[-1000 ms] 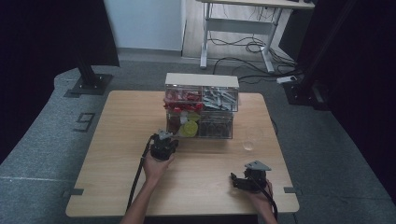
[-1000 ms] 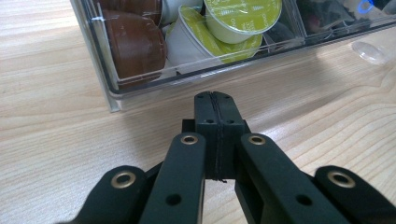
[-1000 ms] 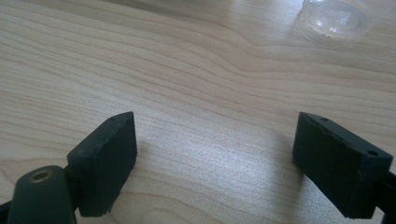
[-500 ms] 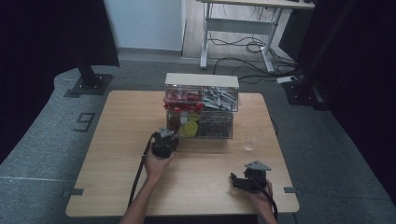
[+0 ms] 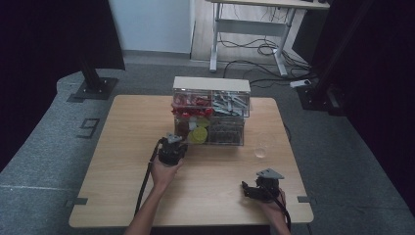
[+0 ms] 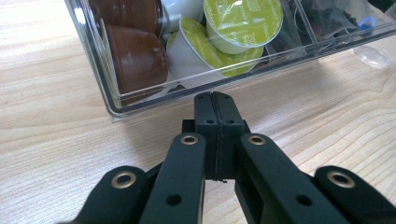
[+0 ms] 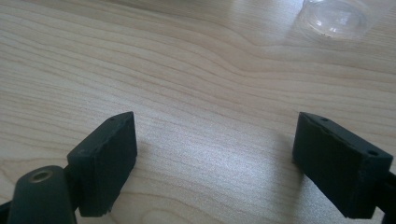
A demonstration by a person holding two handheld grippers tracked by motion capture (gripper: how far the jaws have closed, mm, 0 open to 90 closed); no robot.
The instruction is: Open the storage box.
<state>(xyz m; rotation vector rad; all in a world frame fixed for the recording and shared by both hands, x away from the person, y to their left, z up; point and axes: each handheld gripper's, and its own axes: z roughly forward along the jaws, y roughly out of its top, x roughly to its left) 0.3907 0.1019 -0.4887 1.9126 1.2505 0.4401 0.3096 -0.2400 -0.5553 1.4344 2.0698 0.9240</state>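
a wooden surface [image 5: 122, 161] seen from above, with a clear organiser [image 5: 210, 112] standing at its far middle. the organiser has a pale top, red items [image 5: 193, 106] and grey items [image 5: 230, 103] in its upper part, and pods [image 5: 198, 134] lower down.

the left tool [image 5: 172, 149] is held in a hand [image 5: 164, 172] just in front of the organiser's lower left corner. in the left gripper view, the left tool [image 6: 215, 100] has its jaws clenched flat together with nothing between them, tips just short of the clear drawer [image 6: 116, 100], near its front wall; whether they touch it cannot be told. behind that wall sit brown pods [image 6: 135, 58] on the left and green-lidded pods [image 6: 243, 21] beside them, some tipped on their sides. dark items [image 6: 327, 18] lie in the next compartment to the right.

the right tool [image 5: 252, 190] rests low near the surface's front right, well apart from the organiser, pointing left. in the right gripper view, the right tool [image 7: 215, 158] has its jaws spread wide, released, with bare wood between them. a small clear cup [image 7: 334, 16] stands ahead at the upper right; from above the cup [image 5: 261, 151] sits just right of the organiser.
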